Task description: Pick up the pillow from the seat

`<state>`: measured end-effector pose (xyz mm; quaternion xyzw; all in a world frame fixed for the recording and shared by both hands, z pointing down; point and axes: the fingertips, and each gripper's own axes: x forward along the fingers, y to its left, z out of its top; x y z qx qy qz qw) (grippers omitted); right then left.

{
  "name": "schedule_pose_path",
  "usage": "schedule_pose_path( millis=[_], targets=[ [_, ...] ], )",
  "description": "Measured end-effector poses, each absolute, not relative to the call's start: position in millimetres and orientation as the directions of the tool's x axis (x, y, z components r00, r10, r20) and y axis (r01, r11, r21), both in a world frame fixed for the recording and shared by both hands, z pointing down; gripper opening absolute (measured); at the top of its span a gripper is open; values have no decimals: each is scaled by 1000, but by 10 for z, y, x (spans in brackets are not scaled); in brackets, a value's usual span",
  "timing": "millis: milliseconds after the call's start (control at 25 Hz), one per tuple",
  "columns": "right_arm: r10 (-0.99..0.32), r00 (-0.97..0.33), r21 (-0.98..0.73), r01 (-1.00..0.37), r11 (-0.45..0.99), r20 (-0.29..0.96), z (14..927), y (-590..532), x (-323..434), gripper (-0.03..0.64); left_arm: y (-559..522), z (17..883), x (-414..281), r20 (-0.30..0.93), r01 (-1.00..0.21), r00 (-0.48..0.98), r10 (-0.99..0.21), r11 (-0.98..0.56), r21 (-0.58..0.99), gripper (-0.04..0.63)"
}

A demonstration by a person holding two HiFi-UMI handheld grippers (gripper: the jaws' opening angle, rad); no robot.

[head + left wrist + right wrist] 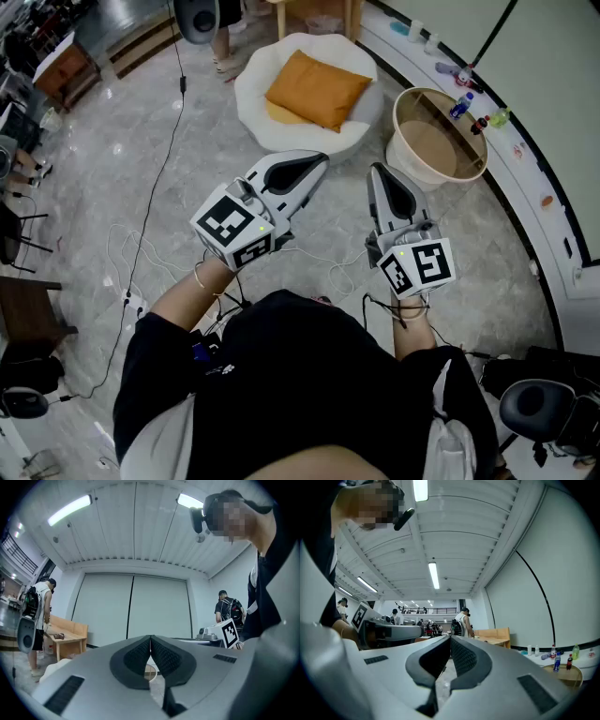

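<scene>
You hold both grippers out in front of your chest, side by side and apart. Your left gripper (319, 165) angles toward upper right in the head view, its fingers (137, 660) pressed together tip to tip. Your right gripper (379, 172) points nearly straight ahead, fingers (465, 658) closed on each other. Left forearm (183, 291) and right forearm (412, 330) are bare, elbows bent.
</scene>
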<state>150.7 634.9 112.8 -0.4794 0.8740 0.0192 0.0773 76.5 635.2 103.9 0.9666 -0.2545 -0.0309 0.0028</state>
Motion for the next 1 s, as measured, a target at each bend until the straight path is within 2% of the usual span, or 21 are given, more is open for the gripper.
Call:
schedule_pose_path(
  millis=[520,1000],
  targets=[
    [-821,-540,-100,-821,563,-184,1153,6437,1725,21,6497,1048,931,-50,-483,874,-483,-875,22,11],
    [-795,-591,-104,-789,605,-140,1355,6422,1919,21,6500,1221,1106,-26,-517,856,-517,-856,22,11]
  ],
)
